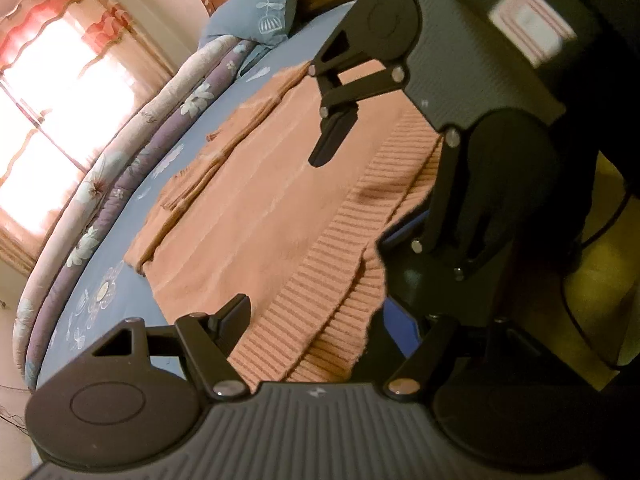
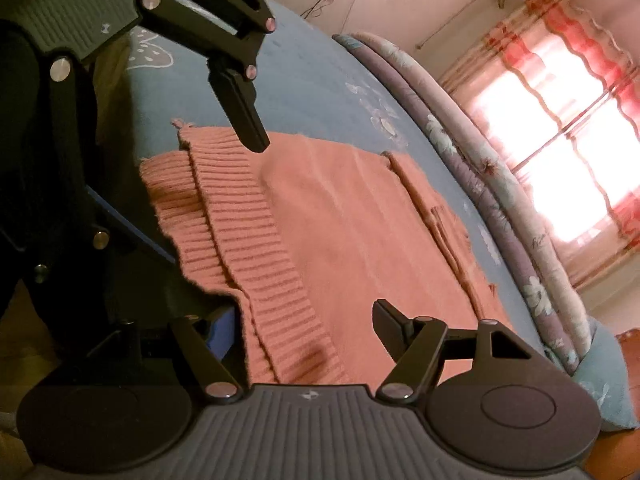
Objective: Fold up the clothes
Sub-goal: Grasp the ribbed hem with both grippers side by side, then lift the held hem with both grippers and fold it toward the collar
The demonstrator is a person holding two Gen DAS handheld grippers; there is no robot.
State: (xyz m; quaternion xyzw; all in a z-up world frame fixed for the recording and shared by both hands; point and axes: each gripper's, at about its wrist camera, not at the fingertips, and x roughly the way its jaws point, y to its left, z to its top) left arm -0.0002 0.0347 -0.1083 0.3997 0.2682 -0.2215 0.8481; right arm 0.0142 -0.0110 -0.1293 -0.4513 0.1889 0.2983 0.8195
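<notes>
Both wrist cameras sit low and close over the bed (image 1: 120, 240), apparently from opposite ends of the shared sweater (image 1: 260, 200).

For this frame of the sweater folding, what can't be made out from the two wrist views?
- Left wrist view: the left hand-held gripper has its right finger hidden behind the sweater hem.
- Right wrist view: the right hand-held gripper has its left finger hidden likewise.
- Sweater neckline: not discernible in either view.

Sweater (image 1: 280, 208) hem hangs over bed (image 1: 120, 264) edge, lower end hidden behind left gripper (image 1: 312, 344) body; label (image 1: 532, 24) on right gripper blurred, unreadable.
</notes>
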